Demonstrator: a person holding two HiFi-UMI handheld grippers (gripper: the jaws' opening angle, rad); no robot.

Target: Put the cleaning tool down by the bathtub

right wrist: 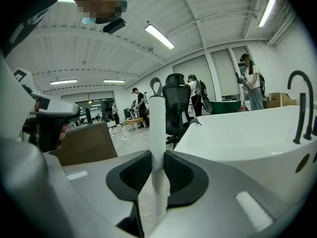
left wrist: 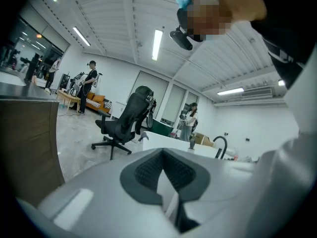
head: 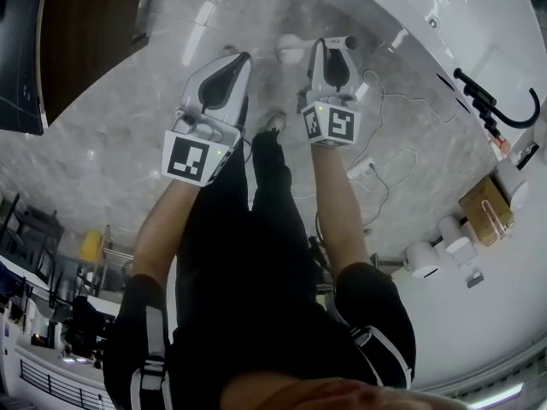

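Observation:
In the head view my right gripper is shut on the cleaning tool, a white stick with a pale head, held above the marble floor beside the white bathtub. The right gripper view shows the tool's white handle standing upright between the pads of that gripper, with a dark loop at its top; its head is hidden. The bathtub lies just to the right. My left gripper hangs to the left, shut with nothing in it.
A black faucet curves over the tub rim. Cables trail on the floor near the tub, with a cardboard box and white containers further right. A dark wooden cabinet stands left. An office chair is beyond.

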